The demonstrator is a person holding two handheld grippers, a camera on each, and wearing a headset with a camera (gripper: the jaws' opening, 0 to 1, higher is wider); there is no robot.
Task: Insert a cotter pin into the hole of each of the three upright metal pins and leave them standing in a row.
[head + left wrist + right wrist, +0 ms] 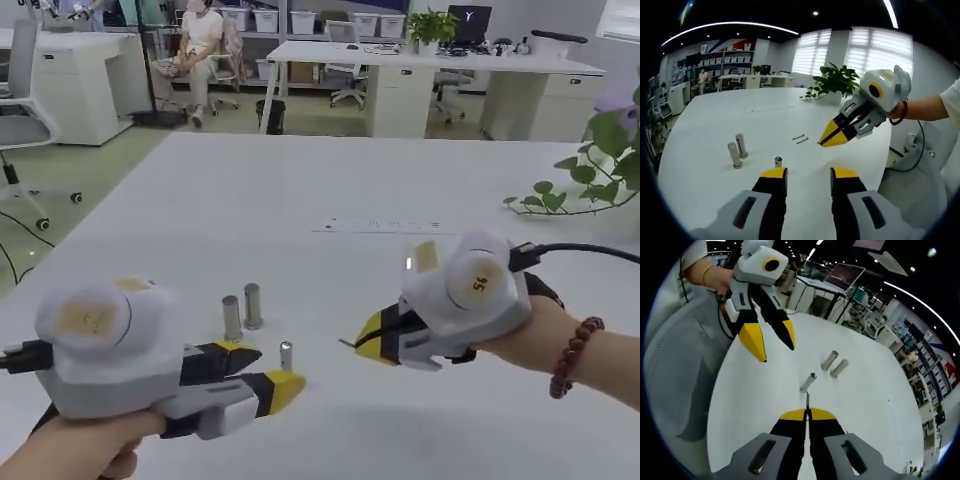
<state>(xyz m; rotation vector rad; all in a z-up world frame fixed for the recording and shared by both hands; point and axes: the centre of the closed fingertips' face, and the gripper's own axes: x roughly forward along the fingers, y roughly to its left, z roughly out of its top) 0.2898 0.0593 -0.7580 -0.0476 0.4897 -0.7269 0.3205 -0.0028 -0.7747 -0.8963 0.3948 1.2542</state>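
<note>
White surface [330, 190] carries 3 upright metal pins [253, 305]. The right claw [808, 412], marked 54, pinches a cotter pin [807, 400]; the left claw [809, 173] gapes empty just beside them.

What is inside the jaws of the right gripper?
A thin cotter pin: its end sticks out from the shut right gripper. The rest of it is covered by the jaws.

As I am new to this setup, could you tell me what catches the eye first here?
The yellow-tipped left gripper is open over the white table, while the yellow-tipped right gripper is shut on a thin metal cotter pin. Near them, three short upright grey metal pins stand on the table.
</note>
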